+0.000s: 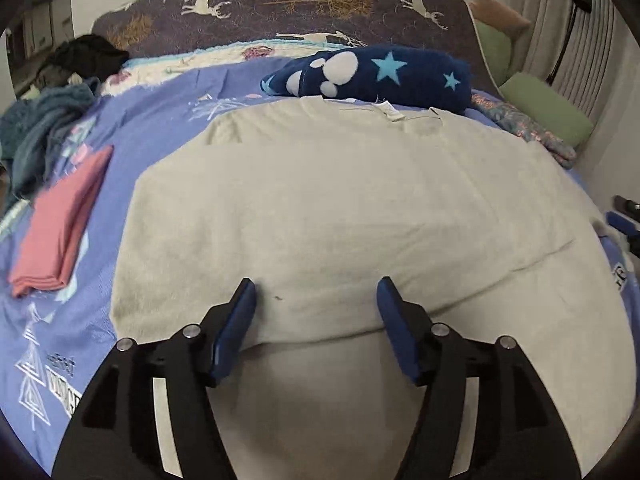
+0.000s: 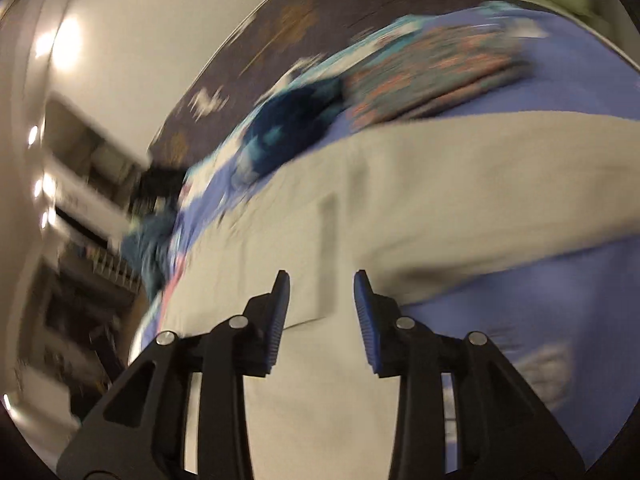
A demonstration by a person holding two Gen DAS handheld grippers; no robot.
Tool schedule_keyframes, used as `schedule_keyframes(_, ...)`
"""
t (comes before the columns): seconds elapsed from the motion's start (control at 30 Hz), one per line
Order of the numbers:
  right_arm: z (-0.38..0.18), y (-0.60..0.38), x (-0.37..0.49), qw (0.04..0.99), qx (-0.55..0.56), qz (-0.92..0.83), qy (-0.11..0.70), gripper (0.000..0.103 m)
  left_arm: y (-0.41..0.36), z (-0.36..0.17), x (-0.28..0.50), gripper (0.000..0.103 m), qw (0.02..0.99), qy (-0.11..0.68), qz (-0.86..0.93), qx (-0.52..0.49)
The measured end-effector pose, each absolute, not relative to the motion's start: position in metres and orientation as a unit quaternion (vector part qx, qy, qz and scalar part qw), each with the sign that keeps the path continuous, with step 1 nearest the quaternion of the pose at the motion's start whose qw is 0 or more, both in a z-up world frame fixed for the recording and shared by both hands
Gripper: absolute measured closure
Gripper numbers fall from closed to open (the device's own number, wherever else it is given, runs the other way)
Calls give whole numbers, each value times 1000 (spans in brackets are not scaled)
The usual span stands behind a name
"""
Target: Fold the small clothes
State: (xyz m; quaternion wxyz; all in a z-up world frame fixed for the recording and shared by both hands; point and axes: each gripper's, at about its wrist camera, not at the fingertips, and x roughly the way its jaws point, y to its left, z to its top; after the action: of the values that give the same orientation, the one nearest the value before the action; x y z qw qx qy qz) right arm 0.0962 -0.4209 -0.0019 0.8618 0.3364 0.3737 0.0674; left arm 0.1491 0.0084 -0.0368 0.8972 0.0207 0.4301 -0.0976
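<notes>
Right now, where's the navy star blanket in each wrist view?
Left wrist: navy star blanket sits top centre, just beyond the far edge of the cream garment.
Right wrist: blurred, centre-left, above the same garment.
Shared landmark: the deer-print headboard.

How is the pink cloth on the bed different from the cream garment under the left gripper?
The pink cloth is folded into a neat narrow stack; the cream garment is spread out, with only its near edge turned over. The pink cloth is far smaller than the cream garment. The pink cloth lies off to the left, while the cream garment lies in front of the open left gripper. Both rest on the blue bedspread.
</notes>
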Motion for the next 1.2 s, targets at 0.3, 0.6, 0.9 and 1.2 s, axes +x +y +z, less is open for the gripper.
schedule_keyframes(0.3,-62,-659,-36,772,535,-185,290,61,-42,-30,173,39,893,435,-117,0)
schedule_keyframes(0.6,-100,-698,-60,744,577,-223,252,51,-57,-44,177,31,892,438,-105,36)
schedule_keyframes(0.9,-73,-693,-16,770,572,-194,204,98,-60,-46,176,30,895,432,-100,46)
schedule_keyframes(1.2,33,-557,79,861,465,22,206,98,-59,-46,176,29,896,430,-105,37)
